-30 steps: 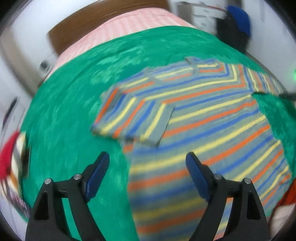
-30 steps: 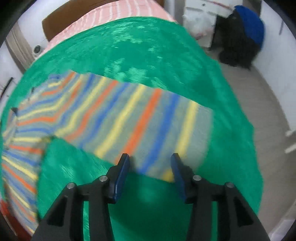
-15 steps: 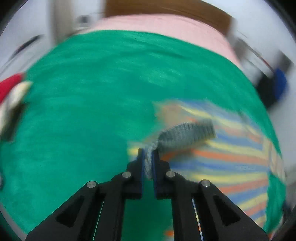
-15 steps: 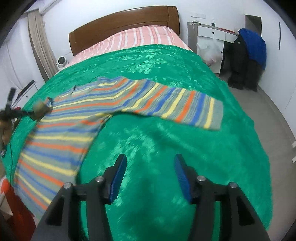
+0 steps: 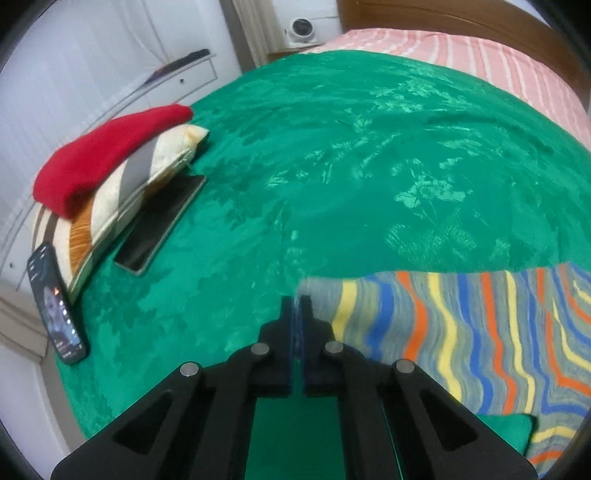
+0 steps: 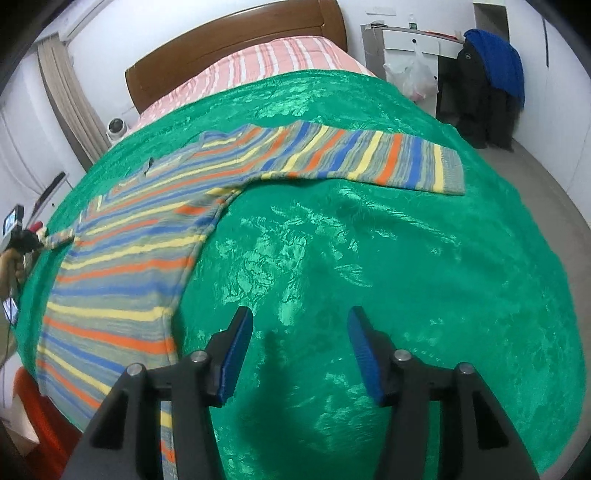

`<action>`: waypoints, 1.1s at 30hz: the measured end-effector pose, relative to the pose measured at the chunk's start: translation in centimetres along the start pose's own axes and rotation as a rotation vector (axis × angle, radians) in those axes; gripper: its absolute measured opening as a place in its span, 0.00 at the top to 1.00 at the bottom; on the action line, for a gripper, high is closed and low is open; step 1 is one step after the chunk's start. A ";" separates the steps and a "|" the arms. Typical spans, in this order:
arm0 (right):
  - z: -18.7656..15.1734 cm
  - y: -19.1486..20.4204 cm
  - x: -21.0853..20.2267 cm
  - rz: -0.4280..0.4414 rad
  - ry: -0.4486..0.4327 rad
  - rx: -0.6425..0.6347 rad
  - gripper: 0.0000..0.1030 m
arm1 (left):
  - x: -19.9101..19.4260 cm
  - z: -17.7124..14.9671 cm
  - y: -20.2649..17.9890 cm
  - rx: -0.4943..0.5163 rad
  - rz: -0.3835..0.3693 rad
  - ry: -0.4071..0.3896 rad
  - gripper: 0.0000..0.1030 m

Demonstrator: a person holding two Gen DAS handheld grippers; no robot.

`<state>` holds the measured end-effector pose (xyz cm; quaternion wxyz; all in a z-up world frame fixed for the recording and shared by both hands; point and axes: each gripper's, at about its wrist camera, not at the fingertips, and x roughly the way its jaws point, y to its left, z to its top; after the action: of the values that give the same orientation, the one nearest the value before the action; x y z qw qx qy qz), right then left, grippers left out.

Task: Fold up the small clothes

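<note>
A striped sweater [image 6: 147, 236] in grey, blue, yellow and orange lies spread on the green bedspread [image 6: 369, 258]. Its right sleeve [image 6: 369, 158] stretches flat toward the right. My left gripper [image 5: 296, 306] is shut on the grey cuff of the left sleeve [image 5: 424, 328], which is pulled out straight to the left; it shows small at the left edge of the right wrist view [image 6: 35, 238]. My right gripper [image 6: 300, 347] is open and empty above bare bedspread, right of the sweater's body.
At the bed's left edge lie a red garment [image 5: 107, 151] on a striped cushion [image 5: 122, 206], a tablet [image 5: 159, 225] and a phone [image 5: 55, 302]. A pink striped sheet [image 6: 266, 62] and wooden headboard [image 6: 229, 33] are at the far end. The floor [image 6: 546, 177] drops off at right.
My left gripper closed on the left sleeve cuff, which had lain folded over the body, and pulled it out to the left. My right gripper backed away from the right sleeve, still open.
</note>
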<state>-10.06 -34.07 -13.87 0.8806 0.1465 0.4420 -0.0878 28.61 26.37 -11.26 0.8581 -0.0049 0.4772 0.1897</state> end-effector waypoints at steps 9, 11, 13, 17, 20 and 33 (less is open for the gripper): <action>-0.3 0.9 -1.7 0.086 0.051 -0.032 0.35 | -5.5 -10.2 2.0 0.124 -0.305 0.127 0.43; -0.8 1.2 -2.0 0.189 0.094 -0.015 0.35 | -6.8 -14.2 1.9 0.130 -0.496 0.238 0.37; -1.4 1.7 -1.8 0.301 0.134 0.016 0.35 | -8.3 -19.3 1.0 0.153 -0.676 0.358 0.35; -3.4 4.3 -0.3 0.431 0.252 -0.005 0.36 | -11.3 -25.8 -0.7 0.249 -0.709 0.382 0.28; -6.0 6.4 0.1 0.420 0.342 -0.125 0.36 | -13.2 -28.9 -2.1 0.358 -0.695 0.335 0.31; -6.4 5.1 -1.1 0.204 0.432 -0.217 0.97 | -13.3 -32.2 -3.7 0.540 -0.616 0.401 0.97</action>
<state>-14.12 -27.06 -15.68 0.7805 0.1105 0.6097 0.0828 -2.79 12.55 -18.53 0.7356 0.0407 0.6427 -0.2103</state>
